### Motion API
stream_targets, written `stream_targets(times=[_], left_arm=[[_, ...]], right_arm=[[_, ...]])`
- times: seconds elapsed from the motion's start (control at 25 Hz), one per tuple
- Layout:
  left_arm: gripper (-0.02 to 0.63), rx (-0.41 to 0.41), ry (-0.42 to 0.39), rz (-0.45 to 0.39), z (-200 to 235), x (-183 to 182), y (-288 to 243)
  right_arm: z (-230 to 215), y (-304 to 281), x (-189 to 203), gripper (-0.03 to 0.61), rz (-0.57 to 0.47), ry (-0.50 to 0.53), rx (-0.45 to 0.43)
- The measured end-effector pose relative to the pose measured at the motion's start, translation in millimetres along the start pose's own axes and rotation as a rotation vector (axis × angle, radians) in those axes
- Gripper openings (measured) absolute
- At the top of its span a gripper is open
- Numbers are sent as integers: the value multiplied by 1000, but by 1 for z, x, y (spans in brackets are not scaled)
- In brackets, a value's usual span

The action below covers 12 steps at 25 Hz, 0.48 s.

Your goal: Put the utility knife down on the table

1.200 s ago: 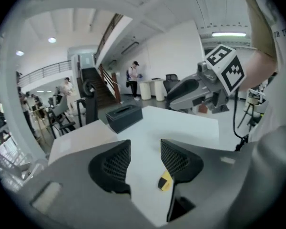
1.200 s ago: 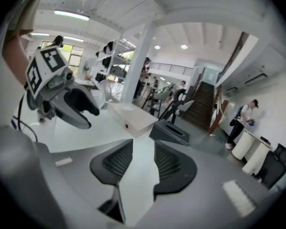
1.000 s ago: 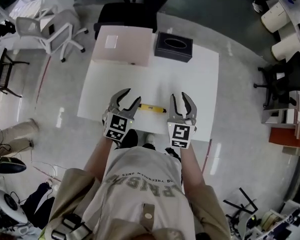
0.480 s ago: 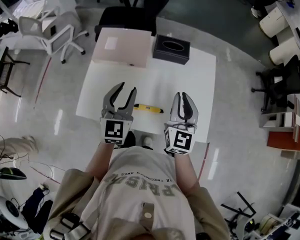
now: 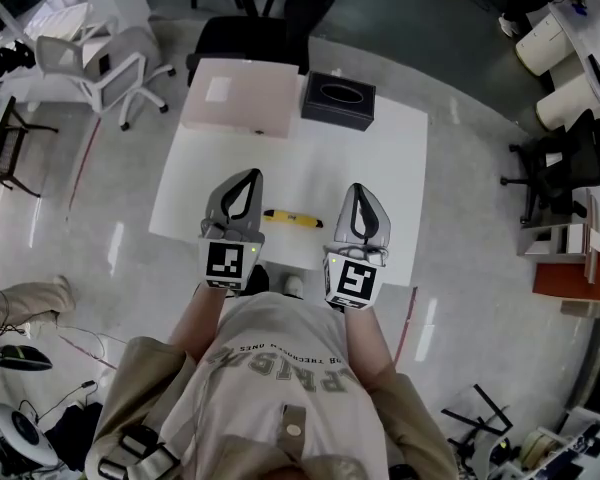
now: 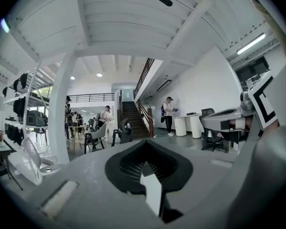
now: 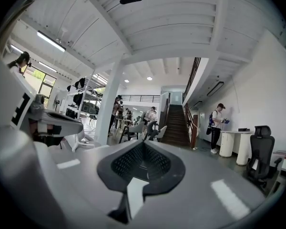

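Knife [image 5: 293, 216] lies on the table [image 5: 380, 158] between left gripper [image 5: 246, 176] and right gripper [image 5: 359, 189]. Both jaws have just closed, empty. Placing looks done; next, likely withdraw.

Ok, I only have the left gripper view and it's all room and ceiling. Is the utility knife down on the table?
Observer: Yes. The utility knife lies on the white table, near its front edge, and neither gripper holds it.
Operator: Is the right one carrying anything?
Observer: No. The right gripper is shut and empty, like the left gripper. Both sets of jaws have just closed with nothing between them.
Operator: Anything else on the table?
Observer: A black tissue box and a pale pink box sit at the far edge, well apart from the knife.
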<state>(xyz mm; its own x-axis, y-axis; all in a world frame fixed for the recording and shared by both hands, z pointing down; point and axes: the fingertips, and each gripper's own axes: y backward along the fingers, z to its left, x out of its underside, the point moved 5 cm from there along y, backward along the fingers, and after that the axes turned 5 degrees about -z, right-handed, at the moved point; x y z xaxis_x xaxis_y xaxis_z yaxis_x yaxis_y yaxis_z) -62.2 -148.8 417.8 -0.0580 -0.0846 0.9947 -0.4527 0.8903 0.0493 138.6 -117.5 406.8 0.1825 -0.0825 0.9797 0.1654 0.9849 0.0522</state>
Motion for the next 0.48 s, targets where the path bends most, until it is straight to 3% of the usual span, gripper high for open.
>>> stream_targets(times=[0.48], left_arm=[[12,22,-11,-99,-6,-25,-6]], right_arm=[[-6,2,-20,2,-107,-20,6]])
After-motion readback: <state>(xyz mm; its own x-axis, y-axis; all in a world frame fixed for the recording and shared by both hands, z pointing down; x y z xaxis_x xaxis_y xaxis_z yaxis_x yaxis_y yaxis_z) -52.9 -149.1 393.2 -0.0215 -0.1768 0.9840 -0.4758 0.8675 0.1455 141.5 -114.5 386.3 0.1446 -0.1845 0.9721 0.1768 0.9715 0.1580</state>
